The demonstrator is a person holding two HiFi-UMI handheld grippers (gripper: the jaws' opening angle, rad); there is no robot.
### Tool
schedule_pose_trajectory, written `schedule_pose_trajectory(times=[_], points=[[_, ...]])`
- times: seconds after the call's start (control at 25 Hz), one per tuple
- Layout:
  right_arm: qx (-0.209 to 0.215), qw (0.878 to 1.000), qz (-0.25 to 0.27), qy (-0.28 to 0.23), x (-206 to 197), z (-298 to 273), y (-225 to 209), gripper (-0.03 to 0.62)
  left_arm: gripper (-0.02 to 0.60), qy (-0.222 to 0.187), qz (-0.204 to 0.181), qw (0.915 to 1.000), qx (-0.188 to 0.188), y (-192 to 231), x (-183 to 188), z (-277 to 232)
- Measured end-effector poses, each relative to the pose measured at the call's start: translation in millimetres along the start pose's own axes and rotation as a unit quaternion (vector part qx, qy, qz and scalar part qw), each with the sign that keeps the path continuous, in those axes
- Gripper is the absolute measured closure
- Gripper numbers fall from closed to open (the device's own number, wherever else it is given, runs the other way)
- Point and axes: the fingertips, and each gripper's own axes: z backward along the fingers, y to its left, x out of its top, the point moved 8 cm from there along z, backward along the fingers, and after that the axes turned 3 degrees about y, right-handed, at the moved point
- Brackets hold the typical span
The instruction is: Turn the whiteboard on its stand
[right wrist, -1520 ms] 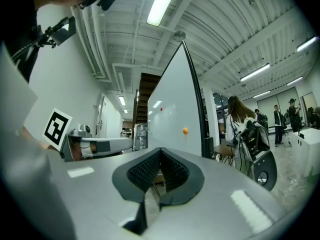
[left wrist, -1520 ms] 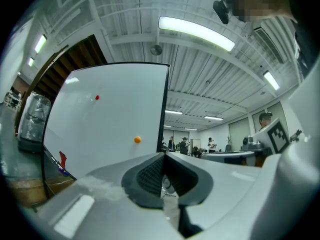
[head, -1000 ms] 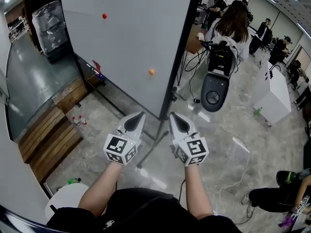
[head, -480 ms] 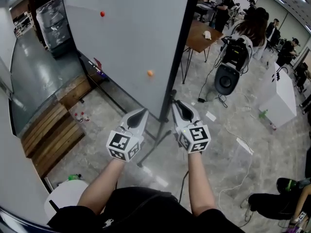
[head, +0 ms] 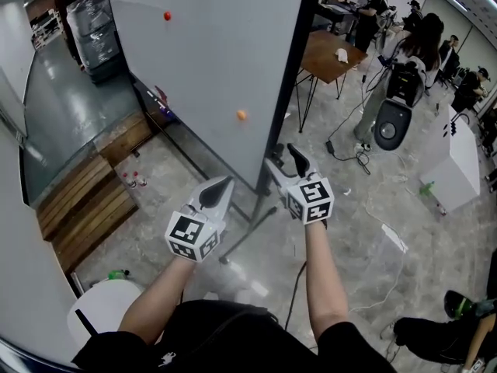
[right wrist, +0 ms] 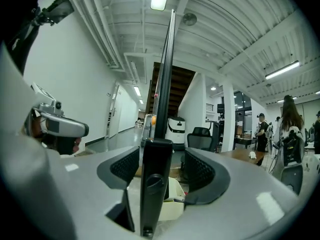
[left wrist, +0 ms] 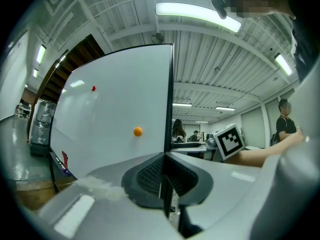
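Observation:
The tall whiteboard (head: pixel 210 53) stands on its stand ahead of me, with a red magnet (head: pixel 167 15) and an orange magnet (head: pixel 241 115) on its face. Its black side frame (head: pixel 291 76) runs down to the lower corner. My right gripper (head: pixel 281 155) is at that corner and its jaws are opening. In the right gripper view the black frame post (right wrist: pixel 156 174) stands between the pads, with a gap on the right side. My left gripper (head: pixel 225 183) hangs shut just left of the frame, holding nothing; in its own view the whiteboard (left wrist: pixel 115 114) fills the left half.
The stand's floor bar (head: pixel 248 228) angles toward me under the grippers. A wooden pallet (head: pixel 78 200) and small bottles (head: pixel 132 179) lie left. A wooden table (head: pixel 330 53), floor cables (head: pixel 365 162), a white cabinet (head: pixel 462 169) and several people stand right.
My right gripper has moved forward to the board's frame corner and its jaws have spread from shut to wide. The left gripper has stayed shut, almost in place.

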Motion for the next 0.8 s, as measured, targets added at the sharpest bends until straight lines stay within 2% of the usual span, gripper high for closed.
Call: schedule_pose_trajectory(times=[0.4, 0.68, 0.8], points=[[0.048, 0.999, 0.01, 0.013, 2, -28, -5, 0.309, 0.578, 0.002, 0.003, 0.9992, 0.041, 5, 0, 18], [0.067, 0.998, 0.01, 0.014, 0, -37, -6, 0.31, 0.578, 0.004, 0.007, 0.9978, 0.065, 9, -5, 27], [0.08, 0.997, 0.013, 0.014, 1, -38, -4, 0.354, 0.578, 0.003, 0.009, 0.9973, 0.073, 10, -5, 29]])
